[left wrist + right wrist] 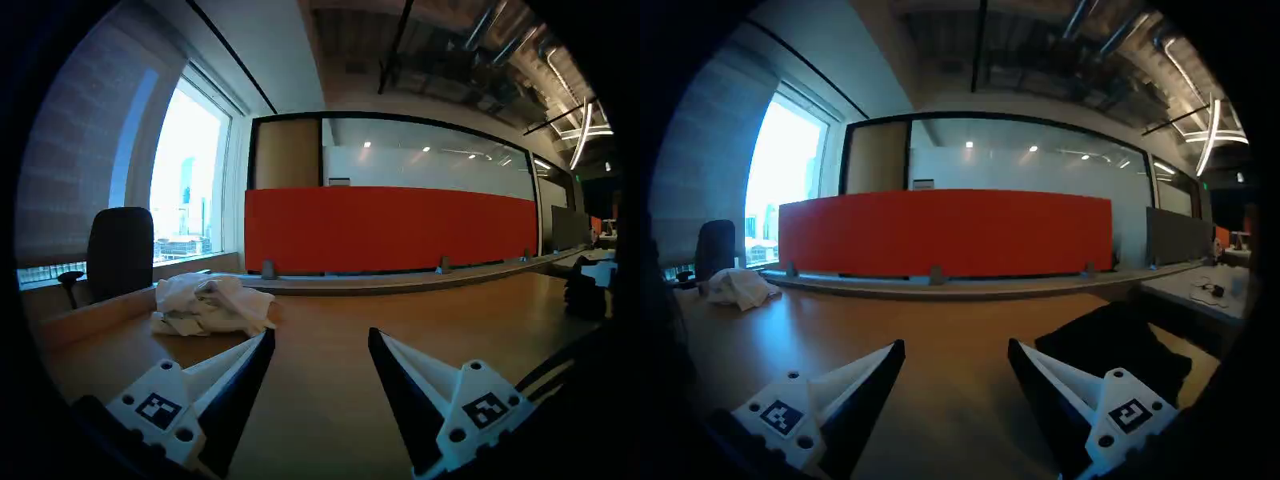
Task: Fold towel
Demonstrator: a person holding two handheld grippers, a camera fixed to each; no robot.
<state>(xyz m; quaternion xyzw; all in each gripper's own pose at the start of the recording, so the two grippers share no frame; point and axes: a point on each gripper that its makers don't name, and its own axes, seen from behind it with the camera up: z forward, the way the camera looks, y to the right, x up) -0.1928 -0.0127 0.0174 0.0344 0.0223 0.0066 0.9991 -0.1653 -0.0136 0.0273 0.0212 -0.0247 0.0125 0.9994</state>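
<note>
White cloth, the towel (210,304) is heaped unfolded, so the left gripper (320,334) and right gripper (956,346) are held wide and empty short of it.

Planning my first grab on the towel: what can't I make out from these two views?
Towel: crumpled in the left gripper view, corners buried in its own folds; small and far in the right gripper view.
Dark heap: left gripper view, cut off at the right edge, too dark to identify.
Black shape: right gripper view, partly behind a finger of the right tool; cloth or not, unclear.
</note>
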